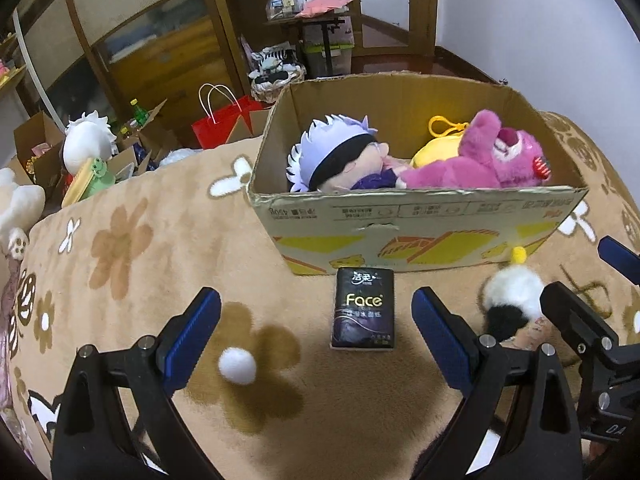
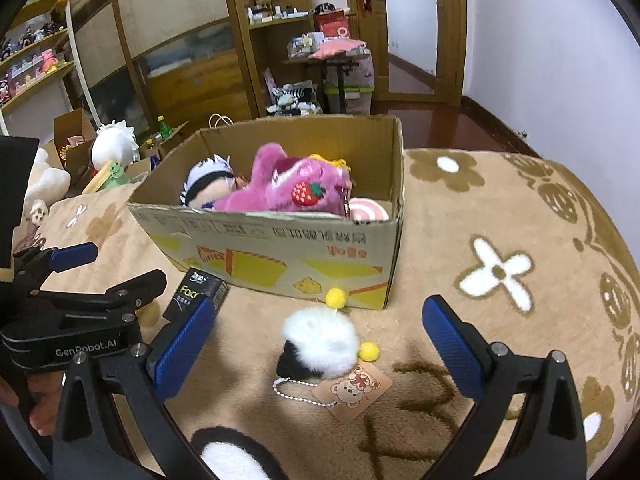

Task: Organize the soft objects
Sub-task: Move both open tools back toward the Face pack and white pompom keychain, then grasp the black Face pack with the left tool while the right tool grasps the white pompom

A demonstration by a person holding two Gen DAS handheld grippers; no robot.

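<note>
Right claw (image 2: 320, 344) gaping, floral blanket (image 2: 500, 216)

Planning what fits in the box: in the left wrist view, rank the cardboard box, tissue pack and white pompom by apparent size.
1. cardboard box
2. tissue pack
3. white pompom, smallest even though nearest the camera.

Dim warm indoor light, fisheye-bent edges, mostly sharp

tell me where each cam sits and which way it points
Left wrist: on the left claw, facing the cardboard box; tissue pack ahead, own fingers open.
Right wrist: on the right claw, facing the box from its right; white pompom keychain ahead, left claw visible.
Shared: box, pink plush, pack, keychain.
</note>
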